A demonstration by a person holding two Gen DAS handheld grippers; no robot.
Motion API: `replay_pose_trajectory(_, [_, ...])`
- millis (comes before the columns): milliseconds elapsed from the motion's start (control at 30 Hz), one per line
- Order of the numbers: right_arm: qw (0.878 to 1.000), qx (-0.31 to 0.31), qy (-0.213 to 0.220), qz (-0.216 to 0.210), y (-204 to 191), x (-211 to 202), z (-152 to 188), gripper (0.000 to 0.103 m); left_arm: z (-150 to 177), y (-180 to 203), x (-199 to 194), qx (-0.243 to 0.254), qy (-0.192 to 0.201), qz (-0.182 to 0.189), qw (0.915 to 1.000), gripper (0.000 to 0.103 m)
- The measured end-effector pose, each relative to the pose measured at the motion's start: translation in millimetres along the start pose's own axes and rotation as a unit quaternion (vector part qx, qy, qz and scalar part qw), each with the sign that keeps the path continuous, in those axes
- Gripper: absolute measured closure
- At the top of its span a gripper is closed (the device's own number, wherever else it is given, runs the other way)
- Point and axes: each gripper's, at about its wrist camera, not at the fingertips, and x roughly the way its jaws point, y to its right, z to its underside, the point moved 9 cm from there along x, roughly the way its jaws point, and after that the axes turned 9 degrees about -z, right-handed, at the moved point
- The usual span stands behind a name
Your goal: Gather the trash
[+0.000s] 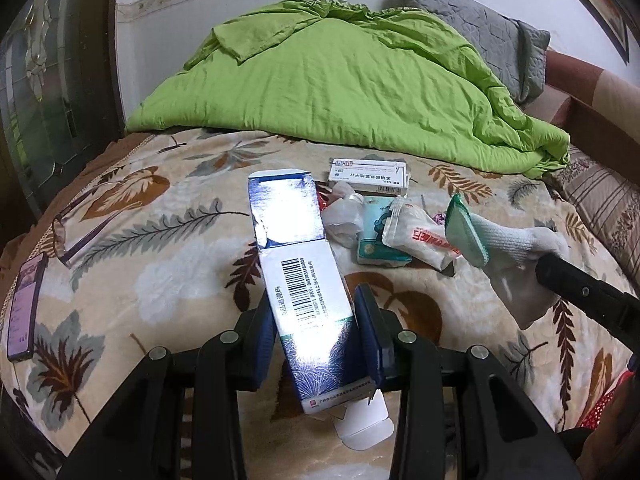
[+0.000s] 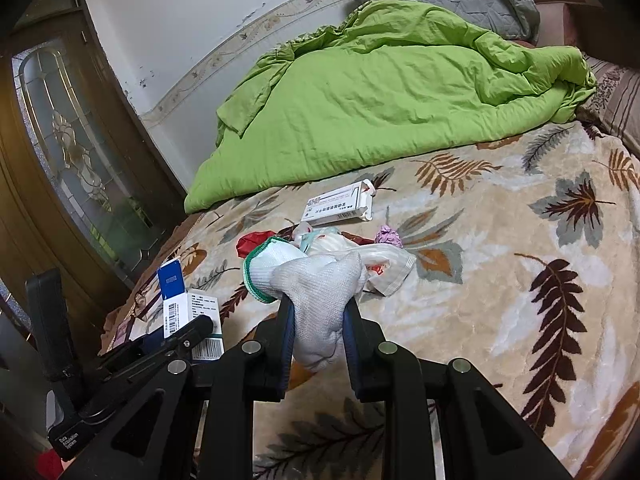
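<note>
Bed point(image 2: 500, 280), trash lying mid-surface | left gripper point(image 1: 316, 340) clamping flattened carton point(image 1: 298, 280) | right gripper point(image 2: 318, 320) pinching sock point(image 2: 316, 292), likely clearing

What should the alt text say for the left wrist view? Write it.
The left gripper clamps a long blue-and-white carton above a leaf-patterned blanket. Wrappers and a white box lie beyond; the right gripper holds a white sock.
</note>
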Motion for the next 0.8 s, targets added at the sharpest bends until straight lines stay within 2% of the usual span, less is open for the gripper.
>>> replay_pose_trajectory(800, [1.0,0.002,-0.003,0.001,3.0,1.7,1.6,0.079,3.9,10.6,3.4,0.005,-0.01,0.026,0.9996,0.066])
